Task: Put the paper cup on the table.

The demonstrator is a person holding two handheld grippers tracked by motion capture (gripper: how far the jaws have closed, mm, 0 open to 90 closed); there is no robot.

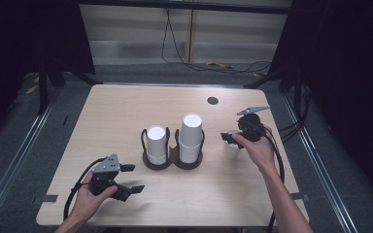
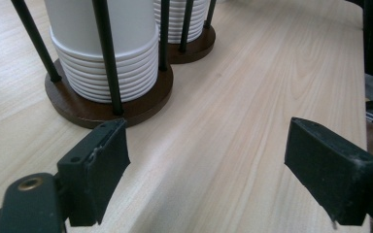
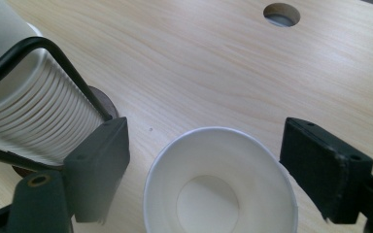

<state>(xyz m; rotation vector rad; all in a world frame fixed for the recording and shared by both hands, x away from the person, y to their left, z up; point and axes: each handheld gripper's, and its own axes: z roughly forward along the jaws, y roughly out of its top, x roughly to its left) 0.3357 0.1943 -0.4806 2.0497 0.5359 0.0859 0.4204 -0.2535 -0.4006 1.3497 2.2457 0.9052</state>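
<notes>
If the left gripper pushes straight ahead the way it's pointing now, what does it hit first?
Probably the brown base of the cup holder, on the side under the nearer cup stack. The left gripper stands open over bare table; depth is hard to judge, and its right jaw's line looks free.

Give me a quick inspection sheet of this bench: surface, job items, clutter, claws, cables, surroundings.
Surface: pale wood table, round hole near the far edge.
Job's things: single upright paper cup; two cup stacks in a dark twin holder.
Clutter: nothing seen.
Grippers: right claw straddles the cup, pads clear of it; left claw open over bare table.
Cables: one trails from each claw; more on the floor beyond.
Surroundings: dark frame, grey floor.
</notes>
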